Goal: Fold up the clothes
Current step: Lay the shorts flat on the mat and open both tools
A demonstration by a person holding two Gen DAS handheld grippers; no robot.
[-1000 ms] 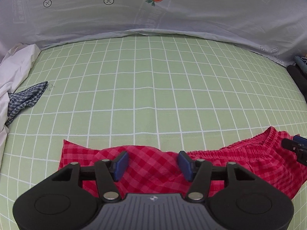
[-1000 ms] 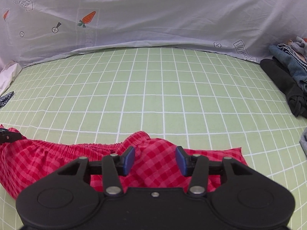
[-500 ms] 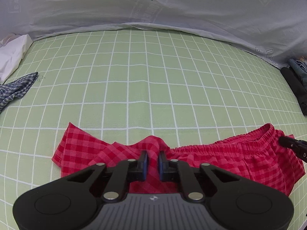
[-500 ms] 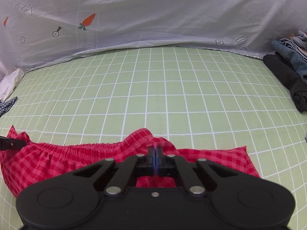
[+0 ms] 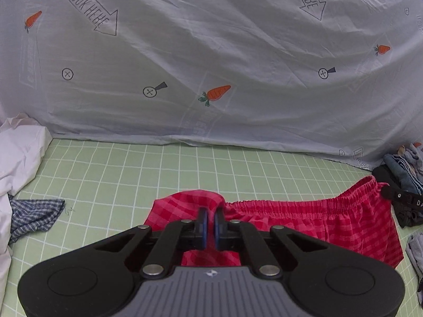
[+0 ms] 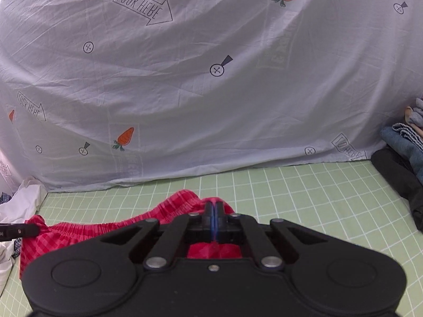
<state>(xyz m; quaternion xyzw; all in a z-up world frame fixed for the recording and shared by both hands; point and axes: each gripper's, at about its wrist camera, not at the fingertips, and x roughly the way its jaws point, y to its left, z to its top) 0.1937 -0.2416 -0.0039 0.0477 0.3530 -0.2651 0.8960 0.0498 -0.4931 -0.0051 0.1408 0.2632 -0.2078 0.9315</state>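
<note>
**Both grippers pinch the red shorts for a lift-and-fold**

Green gridded bedding (image 5: 185,166) spreads under a pale printed sheet (image 5: 211,52) that hangs as a backdrop from 9 to 3 o'clock. At 9 o'clock in the left wrist view a white garment (image 5: 18,155) lies bunched, with a blue checked cloth (image 5: 34,216) just below it. The red checked shorts (image 5: 330,224) run across the bed from about 6 towards 3 o'clock, their elastic waistband uppermost.

The left gripper (image 5: 210,220) is clamped almost fully together, a ridge of the red fabric nipped between its blue pads. The right gripper (image 6: 213,218) is likewise pressed together on a peak of the shorts. At 3 o'clock a pile of dark and denim clothes (image 6: 404,158) rests on the bed's edge.

By my reading, the shorts are being carried for a fold; which fold cannot be told. To do it well, keep both grips firm and level so the waistband stays taut and straight between them, move the two hands at one pace, and lay the held edge squarely over the matching edge. Uneven height would skew the crease; a slack pinch could drop a layer.
</note>
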